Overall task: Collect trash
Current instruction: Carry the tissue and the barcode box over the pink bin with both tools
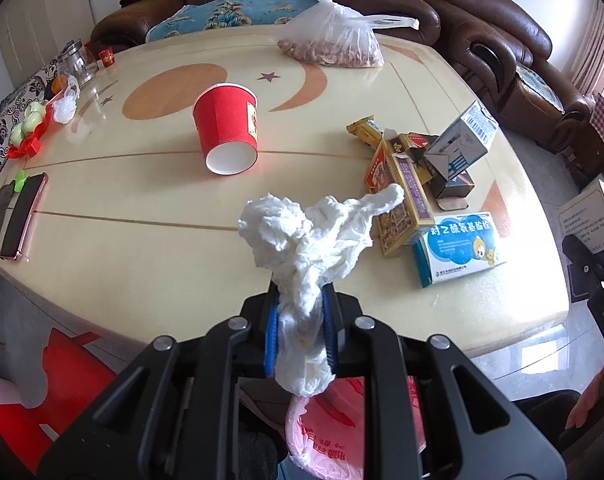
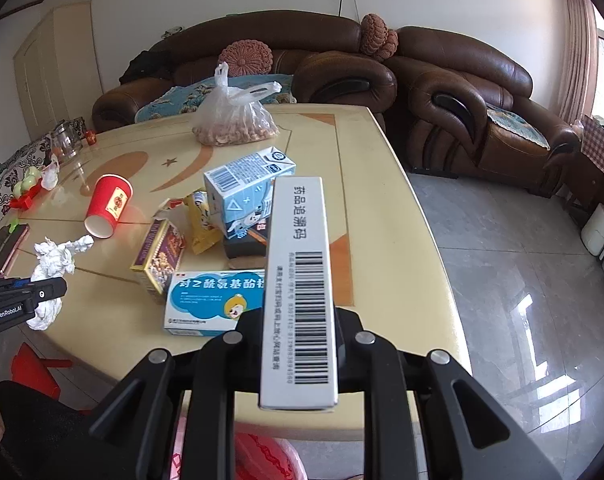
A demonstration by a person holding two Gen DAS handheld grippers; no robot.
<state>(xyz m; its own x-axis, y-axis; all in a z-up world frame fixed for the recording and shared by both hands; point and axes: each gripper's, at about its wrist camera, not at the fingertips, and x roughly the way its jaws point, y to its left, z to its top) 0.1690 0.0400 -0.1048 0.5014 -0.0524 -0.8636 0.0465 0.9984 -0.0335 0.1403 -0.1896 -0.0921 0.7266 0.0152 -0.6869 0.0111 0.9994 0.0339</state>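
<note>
The tissue (image 1: 306, 248) is white and crumpled, clamped between the left gripper (image 1: 300, 320) fingers. The right gripper (image 2: 297, 344) grips a long white barcoded box (image 2: 299, 292) above the table (image 2: 382, 216) edge.

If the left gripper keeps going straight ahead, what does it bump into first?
Probably the tipped red paper cup. The left gripper, shut on a crumpled tissue, points roughly across the table toward it, though depth is uncertain.

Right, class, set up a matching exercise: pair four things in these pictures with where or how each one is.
Things:
1. crumpled tissue
2. white barcode box
3. red paper cup
4. bag of peanuts

States:
A. lying on its side on the table
B. at the table's far edge
C. gripped in the right tongs
D. gripped in the left tongs

Pairs: 1-D, 2-C, 3-A, 4-B
</note>
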